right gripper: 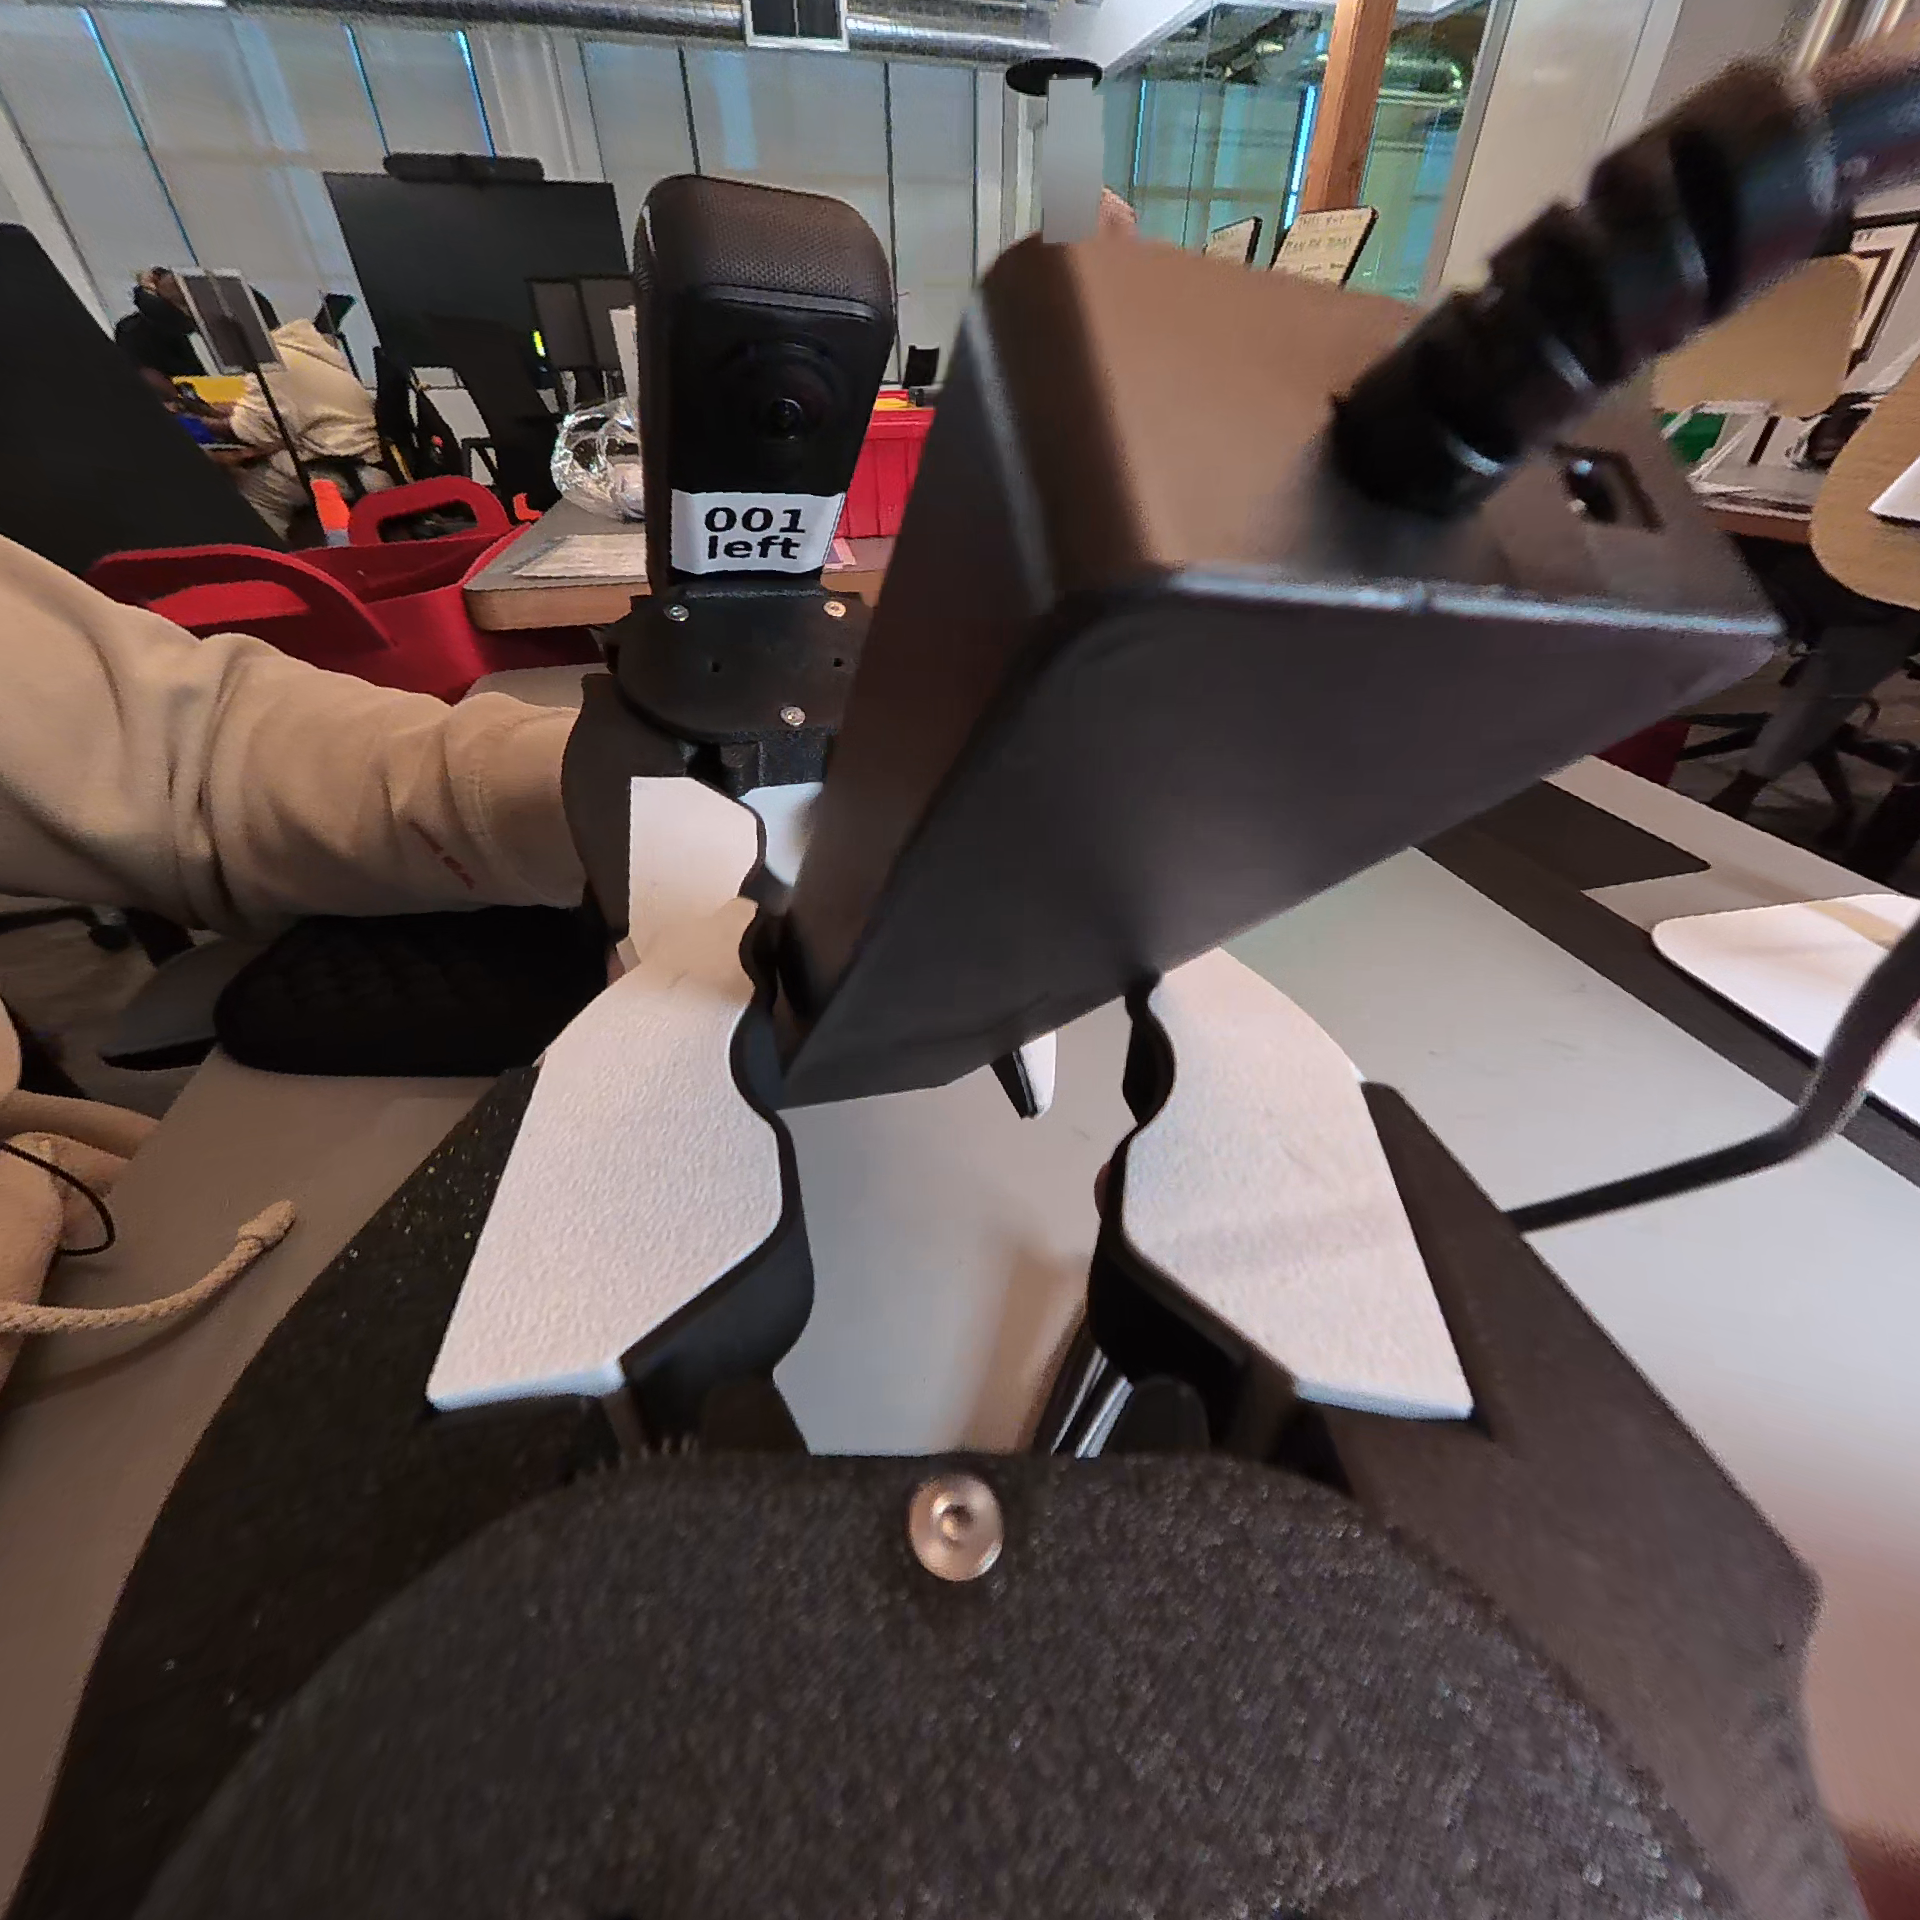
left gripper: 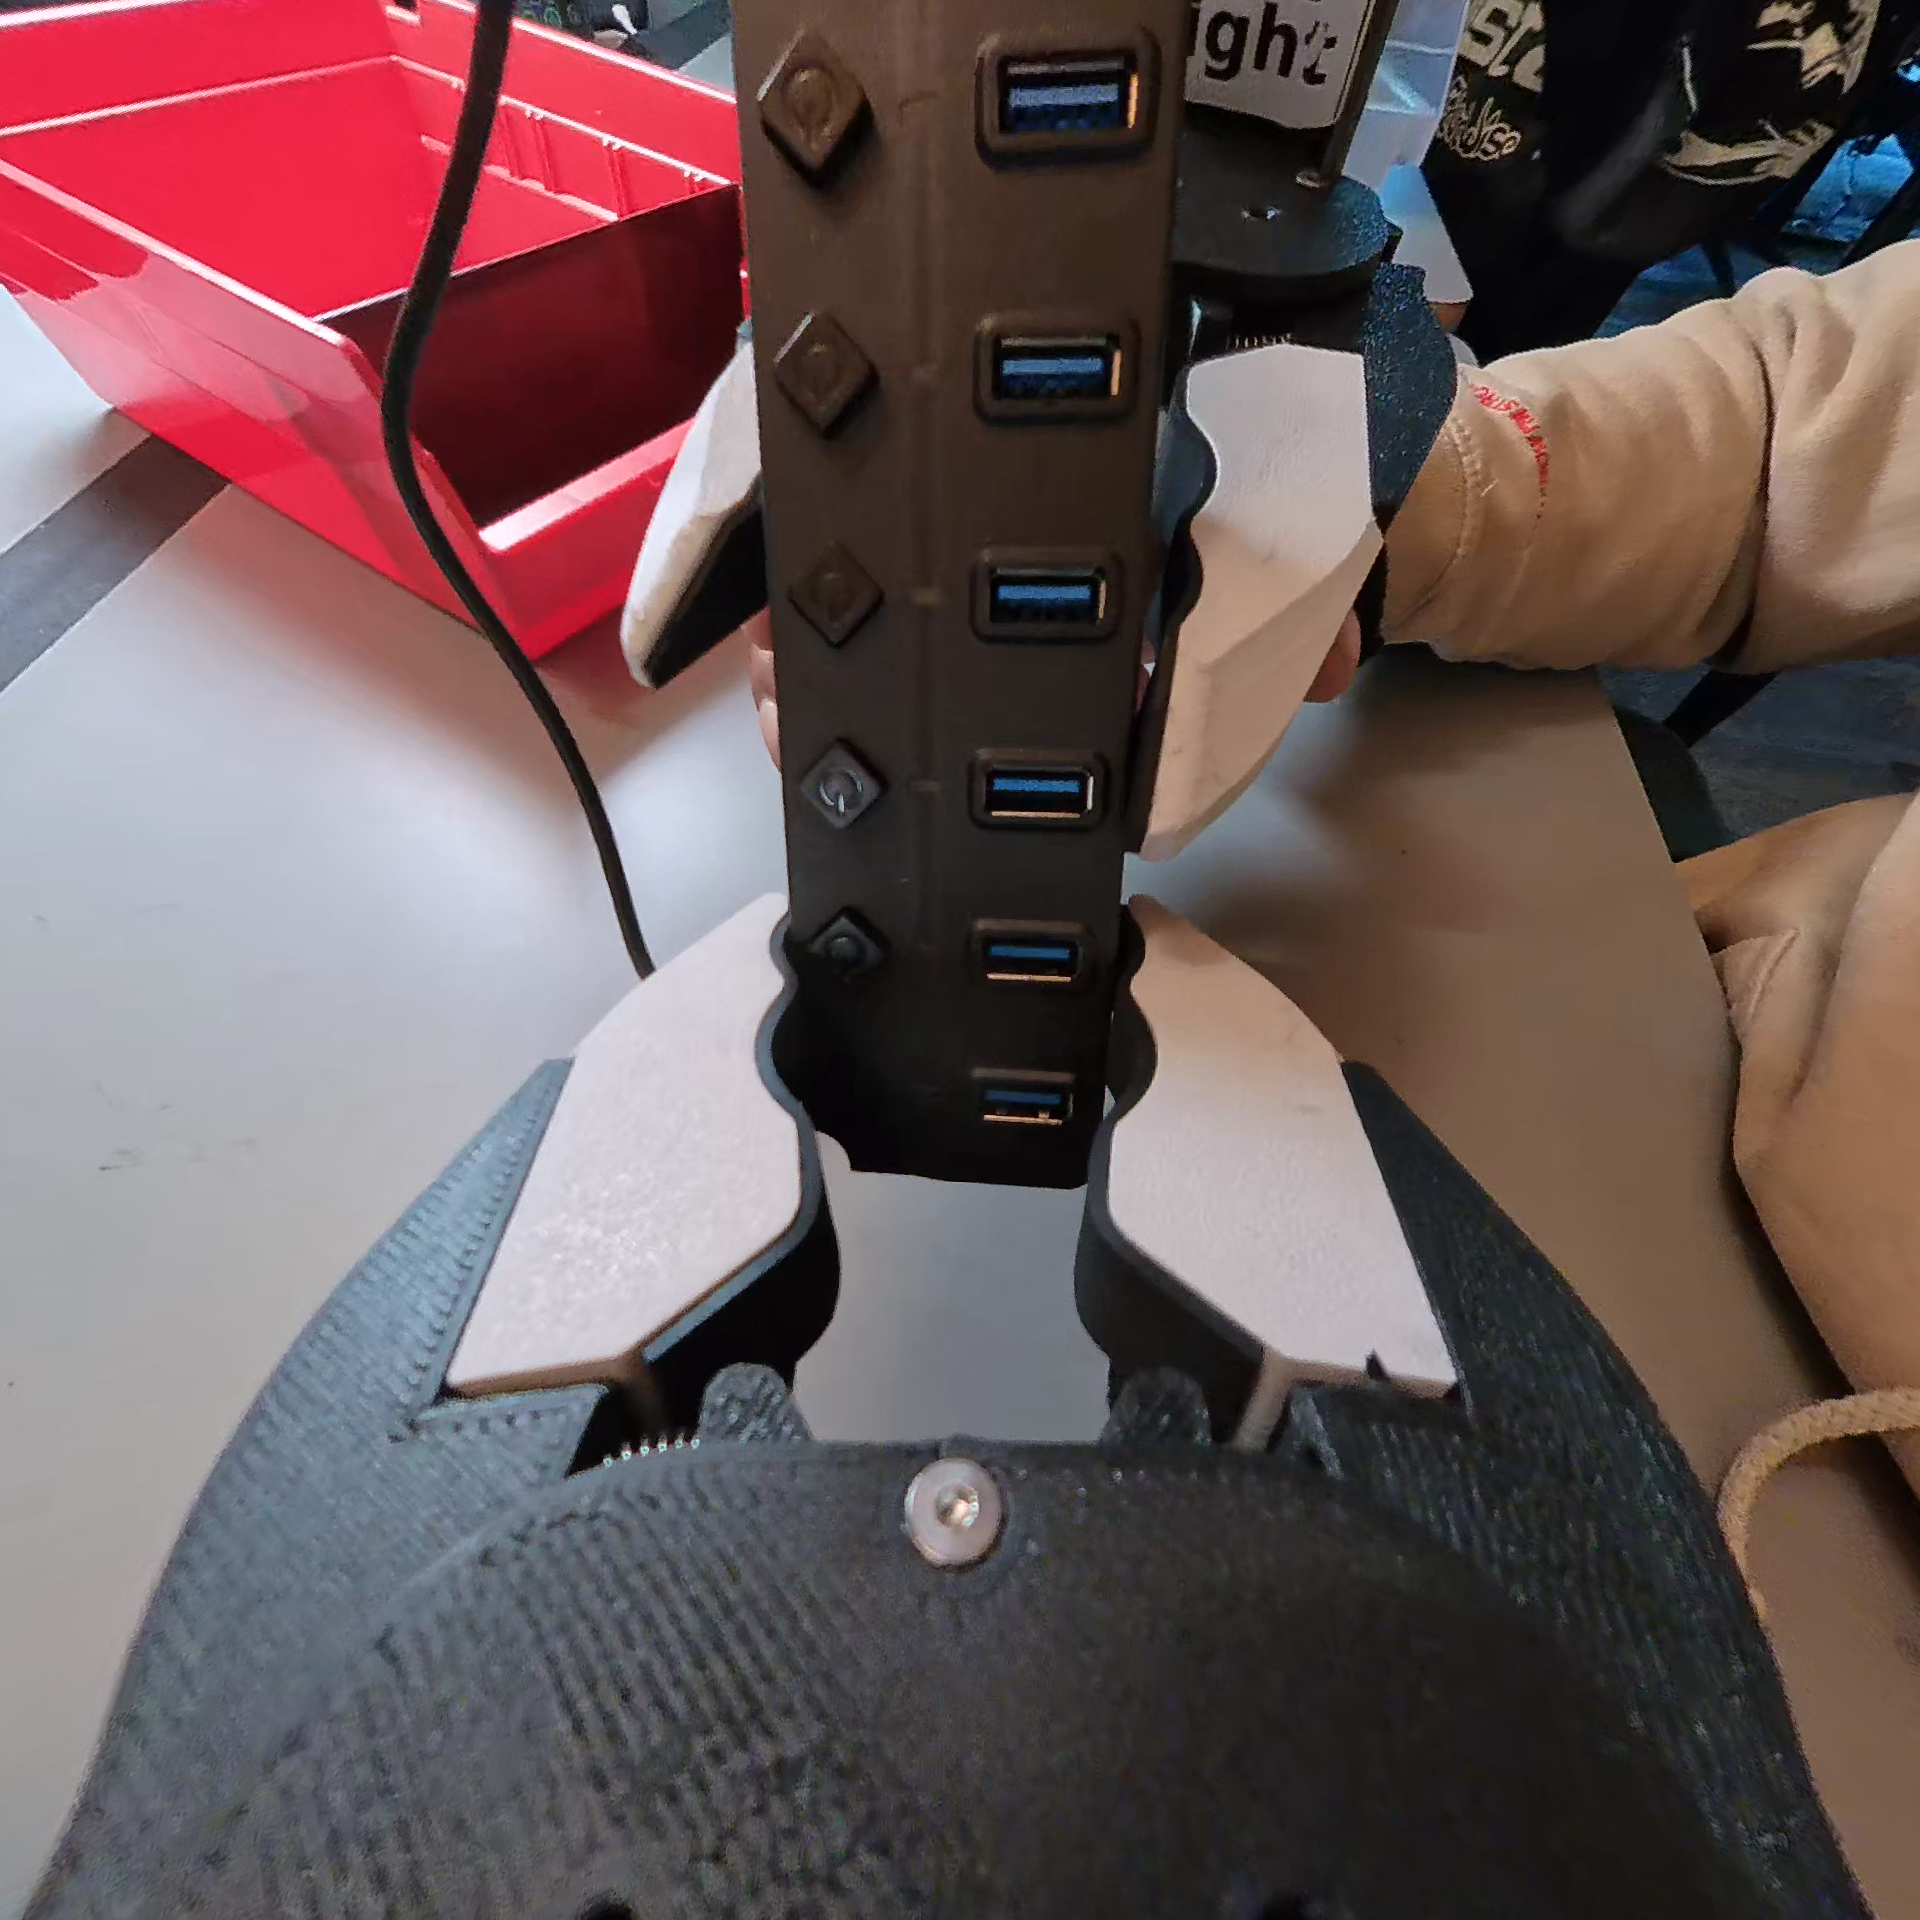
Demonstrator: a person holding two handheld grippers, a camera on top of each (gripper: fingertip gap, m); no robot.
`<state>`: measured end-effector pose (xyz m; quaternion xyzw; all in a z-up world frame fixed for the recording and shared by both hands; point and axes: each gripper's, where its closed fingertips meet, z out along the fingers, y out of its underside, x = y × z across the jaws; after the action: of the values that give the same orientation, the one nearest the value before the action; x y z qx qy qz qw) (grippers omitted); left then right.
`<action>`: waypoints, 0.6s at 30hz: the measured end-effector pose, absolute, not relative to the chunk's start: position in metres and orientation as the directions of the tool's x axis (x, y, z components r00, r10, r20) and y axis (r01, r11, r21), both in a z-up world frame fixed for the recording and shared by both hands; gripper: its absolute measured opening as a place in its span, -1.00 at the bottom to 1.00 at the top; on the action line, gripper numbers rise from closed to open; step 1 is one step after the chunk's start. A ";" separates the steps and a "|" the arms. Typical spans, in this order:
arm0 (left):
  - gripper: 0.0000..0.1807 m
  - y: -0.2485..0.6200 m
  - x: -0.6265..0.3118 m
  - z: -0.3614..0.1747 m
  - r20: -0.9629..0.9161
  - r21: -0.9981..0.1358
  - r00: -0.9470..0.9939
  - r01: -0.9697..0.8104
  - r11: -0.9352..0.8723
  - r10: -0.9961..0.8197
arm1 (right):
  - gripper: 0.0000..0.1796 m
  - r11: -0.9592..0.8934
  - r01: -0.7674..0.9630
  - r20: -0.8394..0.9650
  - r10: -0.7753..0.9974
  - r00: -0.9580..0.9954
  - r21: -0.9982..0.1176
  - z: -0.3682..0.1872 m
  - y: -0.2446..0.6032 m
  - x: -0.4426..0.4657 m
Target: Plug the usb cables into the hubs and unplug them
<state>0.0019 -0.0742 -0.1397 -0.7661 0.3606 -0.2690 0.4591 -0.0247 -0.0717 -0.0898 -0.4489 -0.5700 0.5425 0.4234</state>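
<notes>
A long black usb hub (left gripper: 951, 623) is seen in the left wrist view, held lengthwise up the middle of the frame, from 6 o'clock toward 12 o'clock, above the grey table (left gripper: 260, 883). A row of blue ports (left gripper: 1039, 597) runs along its right half and a row of diamond-shaped buttons (left gripper: 834, 594) along its left. Its near end is pinched by the left gripper (left gripper: 951, 1023), whose white fingers (left gripper: 665, 1153) are pressed against both long edges. Farther up, the hub is flanked by the white fingers of the right gripper (left gripper: 935, 582), which is carried by a beige-sleeved arm (left gripper: 1621, 468) entering from 3 o'clock; the jaws appear closed against the hub's sides.

In the right wrist view the hub (right gripper: 1195, 727) is shown from beneath, tilted, with its cable (right gripper: 1870, 1049) leaving from a ribbed strain relief at 1 o'clock. The left finger of the right gripper (right gripper: 940, 1049) touches the hub's corner, but whether the right one does cannot be told. The left gripper (right gripper: 748, 873) is seen beyond, at 10 o'clock.

A black cable (left gripper: 447, 436) trails over a red bin (left gripper: 312, 312) at 10 o'clock.
</notes>
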 end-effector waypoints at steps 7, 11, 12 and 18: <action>-0.39 -0.071 0.003 -0.144 0.084 -0.891 0.631 -0.299 -0.341 -0.771 | -0.28 -0.018 0.074 -0.035 0.970 -0.239 -0.997 -0.094 -0.069 -0.025; -0.39 -0.072 0.006 -0.139 0.085 -0.911 0.617 -0.270 -0.311 -0.782 | -0.31 -0.034 0.053 -0.046 0.963 -0.266 -0.998 -0.088 -0.072 -0.022; -0.39 -0.073 0.007 -0.135 0.102 -0.921 0.606 -0.243 -0.306 -0.789 | -0.31 -0.040 0.043 -0.050 0.960 -0.276 -0.998 -0.085 -0.073 -0.021; -0.21 -0.072 -0.019 -0.094 0.061 -0.963 0.623 -0.170 -0.211 -0.780 | -0.32 -0.003 -0.020 0.002 0.972 -0.233 -1.000 -0.061 -0.055 -0.005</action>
<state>-0.0194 -0.0717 -0.0944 -0.7242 0.3277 -0.2845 0.5360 -0.0047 -0.0547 -0.0608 -0.4328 -0.5499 0.5606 0.4427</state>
